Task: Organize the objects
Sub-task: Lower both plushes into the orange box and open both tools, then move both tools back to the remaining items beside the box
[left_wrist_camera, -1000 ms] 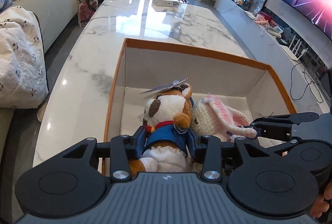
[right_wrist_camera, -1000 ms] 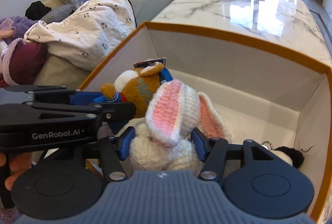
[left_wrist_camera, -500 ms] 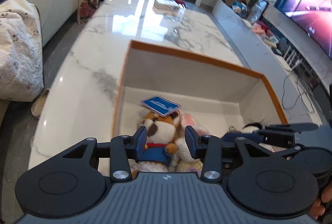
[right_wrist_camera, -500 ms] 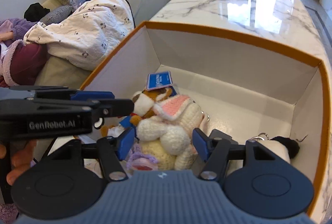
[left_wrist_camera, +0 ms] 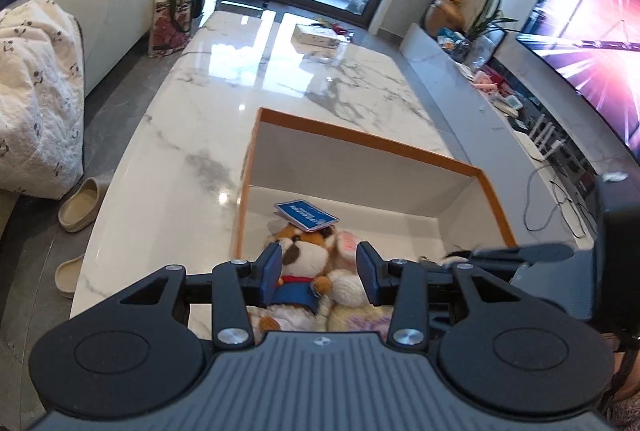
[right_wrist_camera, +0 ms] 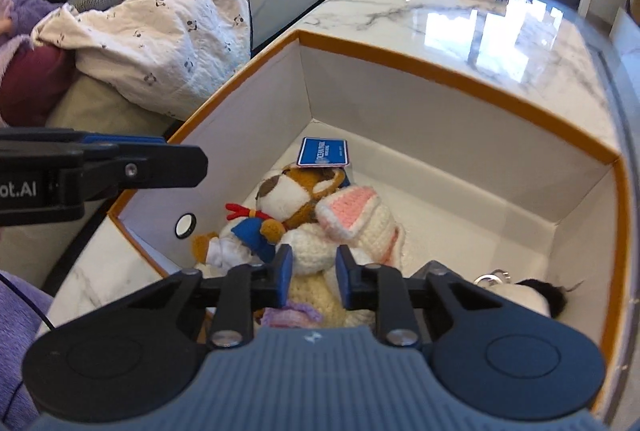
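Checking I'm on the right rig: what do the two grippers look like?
Both grippers, left gripper and right gripper, share a ribbed grey body, two black round discs, black linkage arms with silver screws and blue finger pads. The left one's side reads "ot.AI" in white. A purple sleeve shows.

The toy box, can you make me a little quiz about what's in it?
1. True or false: the brown dog plush lies inside the orange-rimmed box.
2. What colour is the tag on the dog's head?
3. Which toy touches the dog: A the crochet bunny, B the black-and-white toy?

Key: 1 true. 2 blue. 3 A.
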The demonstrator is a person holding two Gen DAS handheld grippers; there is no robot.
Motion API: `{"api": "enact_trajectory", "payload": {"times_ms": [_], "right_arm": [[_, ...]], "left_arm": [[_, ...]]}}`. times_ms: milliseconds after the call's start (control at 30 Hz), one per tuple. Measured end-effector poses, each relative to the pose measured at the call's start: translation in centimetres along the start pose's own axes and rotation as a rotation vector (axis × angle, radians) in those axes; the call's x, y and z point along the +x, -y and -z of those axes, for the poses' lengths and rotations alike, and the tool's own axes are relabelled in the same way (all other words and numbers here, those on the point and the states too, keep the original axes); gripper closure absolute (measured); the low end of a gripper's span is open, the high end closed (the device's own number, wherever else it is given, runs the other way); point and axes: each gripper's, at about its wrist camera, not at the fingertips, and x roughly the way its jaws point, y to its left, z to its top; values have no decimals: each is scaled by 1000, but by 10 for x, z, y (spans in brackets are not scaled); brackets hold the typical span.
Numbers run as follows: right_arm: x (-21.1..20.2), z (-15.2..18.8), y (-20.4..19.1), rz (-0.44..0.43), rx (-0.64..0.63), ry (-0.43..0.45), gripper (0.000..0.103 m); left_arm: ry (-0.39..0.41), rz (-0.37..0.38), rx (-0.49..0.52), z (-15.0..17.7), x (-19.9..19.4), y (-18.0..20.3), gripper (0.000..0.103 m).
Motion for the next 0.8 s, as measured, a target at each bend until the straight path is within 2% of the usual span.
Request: {"api": "enact_trajectory", "payload": {"times_ms": [67, 167, 233, 333, 433, 600, 800], "right_arm": [[-23, 3, -5, 33, -13, 61, 78], [-58, 15, -7, 47, 29, 124, 76], [-81, 27, -9, 57, 50, 162, 71], [-108, 49, -12, 73, 100, 200, 66], [-126, 72, -11, 75, 179, 214, 66], [-132, 114, -9, 77, 281, 187, 66], [-100, 157, -21, 79, 363, 114, 67]], "left_arm": [[-6, 15, 34, 2, -8, 7, 56], [-13, 21, 99, 9, -17, 17, 50], [-20, 15, 123, 16, -20, 22, 49], [-48, 15, 149, 28, -25, 30, 46], [-65, 28, 172, 45, -30, 36, 41], [-153, 55, 126, 79, -19, 30, 40], [-226, 6, 93, 113, -1, 20, 40]]}}
